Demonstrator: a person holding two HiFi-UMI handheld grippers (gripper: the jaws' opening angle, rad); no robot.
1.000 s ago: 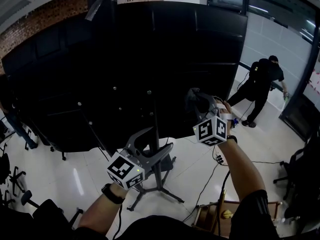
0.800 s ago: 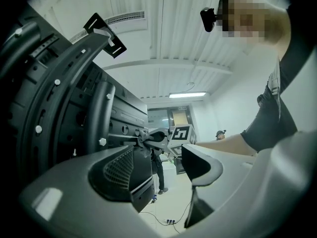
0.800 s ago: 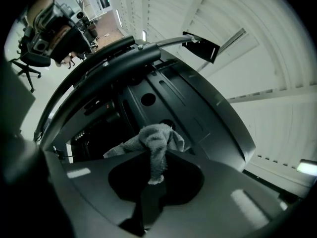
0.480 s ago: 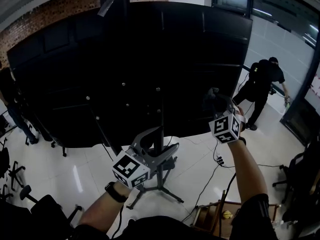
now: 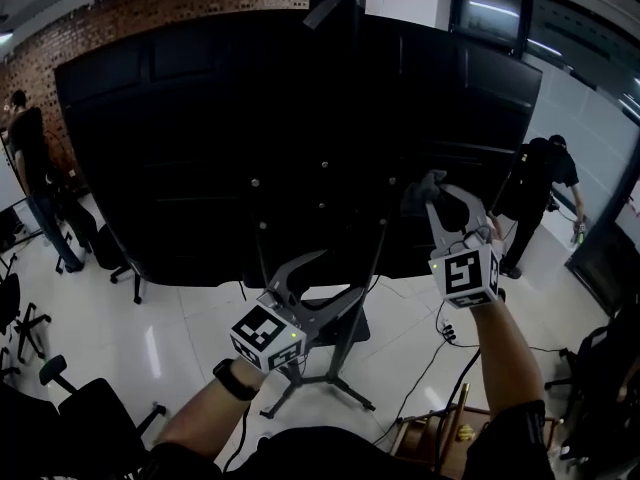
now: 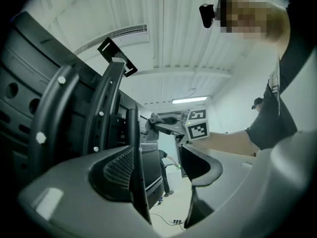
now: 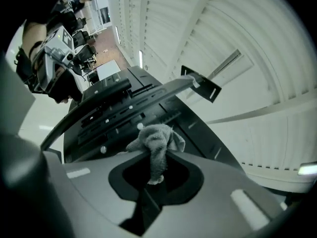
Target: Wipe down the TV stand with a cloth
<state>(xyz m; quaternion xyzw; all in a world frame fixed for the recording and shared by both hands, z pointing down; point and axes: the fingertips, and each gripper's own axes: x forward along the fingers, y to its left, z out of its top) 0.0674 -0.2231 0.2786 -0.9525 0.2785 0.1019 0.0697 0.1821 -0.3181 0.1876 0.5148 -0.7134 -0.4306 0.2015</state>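
Against the black rear panel (image 5: 200, 138) of a large screen, at about 3 o'clock from the central column of the TV stand (image 5: 335, 368), sits a crumpled grey cloth (image 7: 157, 133). It is at the panel's surface or just off it; contact cannot be confirmed. The right gripper (image 7: 152, 153) has its jaws clamped on the cloth, with a tuft hanging down between them.

Over the last second the cloth has travelled to the right, away from the column and toward the panel's 3 o'clock edge. That looks like a wiping stroke under way. It covers the upper mounting area, so the stand's lower column and splayed legs probably still need attention.

At 7 o'clock from the cloth, the left gripper (image 6: 163, 165) hangs low in front of the stand's lower column. Its jaws are apart with nothing between them.

Beyond, on a glossy white floor (image 5: 180, 318), one person (image 5: 540, 183) bends at 3 o'clock by a glass wall. Another person (image 5: 30, 168) stands at 9 o'clock near brick. Office chairs (image 5: 80, 408) sit at 8 o'clock.
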